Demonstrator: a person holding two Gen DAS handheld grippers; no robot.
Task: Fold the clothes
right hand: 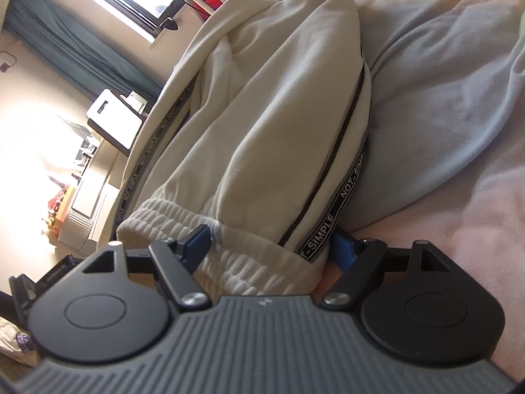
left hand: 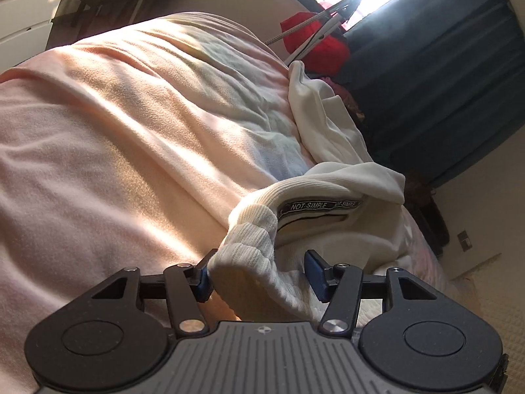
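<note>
Cream jogging trousers (right hand: 262,105) with a black "NOT-SIMPLE" side tape lie on a pink blanket (left hand: 98,151) on a bed. In the left wrist view the ribbed waistband (left hand: 256,256) sits between the blue pads of my left gripper (left hand: 259,277); the jaws stand wide apart around it. In the right wrist view the elastic cuffs (right hand: 249,269) lie between the fingers of my right gripper (right hand: 269,246), which is also wide open around the cloth.
A dark teal curtain (left hand: 436,75) and a bright window are beyond the bed. A red item (left hand: 315,42) hangs on a rack near the window. A pale blue sheet (right hand: 443,105) lies beside the trousers. Cluttered shelves (right hand: 78,184) stand at the left.
</note>
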